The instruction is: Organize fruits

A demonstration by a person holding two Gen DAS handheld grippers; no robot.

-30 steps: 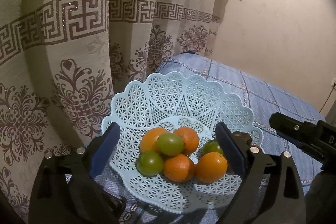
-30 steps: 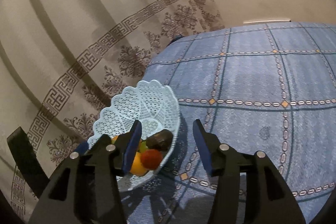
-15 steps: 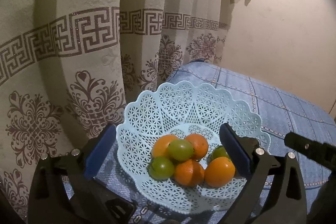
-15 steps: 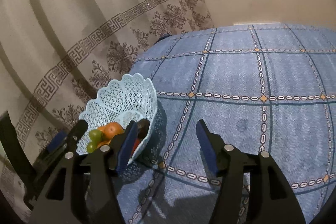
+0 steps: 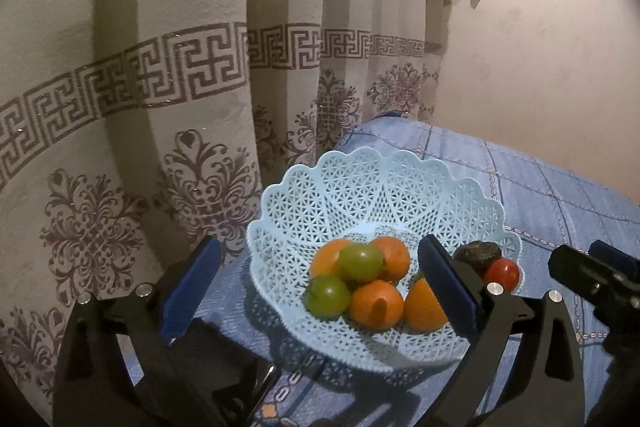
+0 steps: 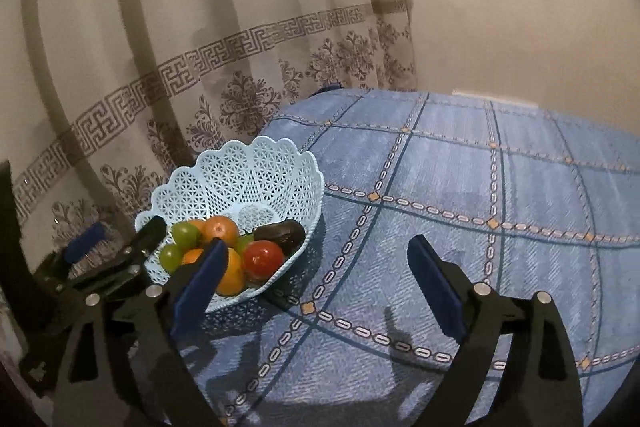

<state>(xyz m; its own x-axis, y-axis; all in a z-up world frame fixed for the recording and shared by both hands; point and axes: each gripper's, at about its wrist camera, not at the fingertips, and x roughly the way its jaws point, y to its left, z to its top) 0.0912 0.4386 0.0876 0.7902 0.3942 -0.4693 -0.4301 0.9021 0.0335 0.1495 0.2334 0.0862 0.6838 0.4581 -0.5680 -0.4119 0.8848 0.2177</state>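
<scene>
Resting on the blue checked cloth that covers the surface, a pale blue lattice basket is seen near the edge beside a patterned curtain. The fruits are gathered inside it: several oranges, green fruits, a red tomato and a dark fruit lying against the wall nearest the open cloth. The left hand-held gripper is held just in front of the basket with its blue-padded fingers spread wide, and nothing is gripped between them. The right hand-held gripper is likewise held wide open and empty, its fingers raised over the cloth just beside the basket. Whether the basket is touched by either gripper cannot be told. A cream wall is seen behind the surface.
</scene>
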